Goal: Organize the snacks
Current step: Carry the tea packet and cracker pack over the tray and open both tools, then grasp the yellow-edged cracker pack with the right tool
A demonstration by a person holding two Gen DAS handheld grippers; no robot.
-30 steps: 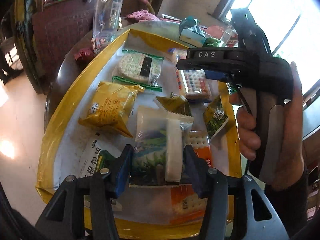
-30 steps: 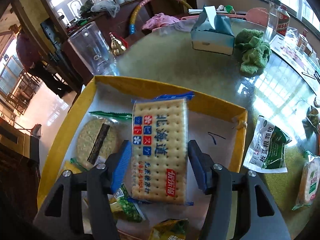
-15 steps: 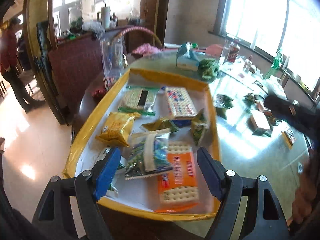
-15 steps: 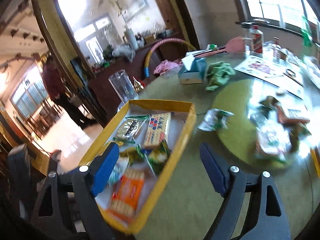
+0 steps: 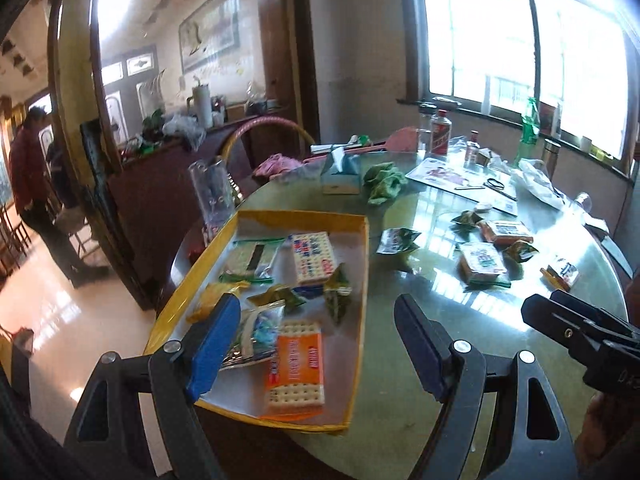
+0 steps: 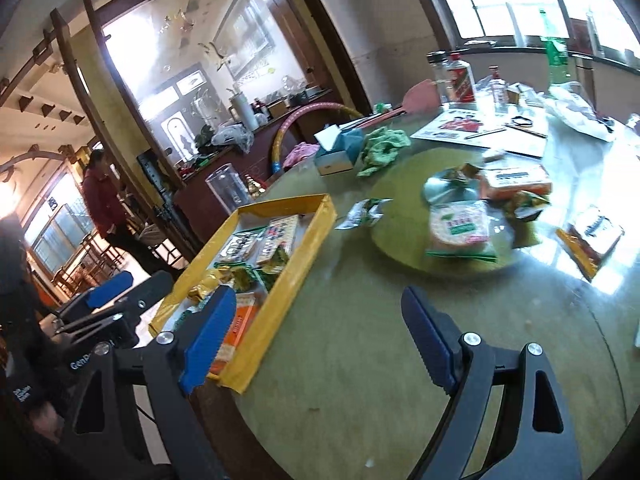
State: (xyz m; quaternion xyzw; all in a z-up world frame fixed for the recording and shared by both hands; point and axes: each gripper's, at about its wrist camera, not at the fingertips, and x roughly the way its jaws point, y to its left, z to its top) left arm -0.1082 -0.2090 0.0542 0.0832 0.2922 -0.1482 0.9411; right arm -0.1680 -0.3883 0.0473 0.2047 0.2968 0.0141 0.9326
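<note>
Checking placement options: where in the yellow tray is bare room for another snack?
Bare liner shows along the yellow tray's right wall, beside the orange cracker pack, and at the far end beyond the blue-print cracker pack. The left and middle are crowded with overlapping packets.

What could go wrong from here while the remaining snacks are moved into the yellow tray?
1. The yellow cardboard tray seems to overhang the round green table at its near corner, so a push there might tip it.
2. The tall clear plastic cup stands close beside the tray's far left side; a swinging arm could knock it over.
3. The tray looks crowded near the orange cracker pack; new packets may slide out.
</note>
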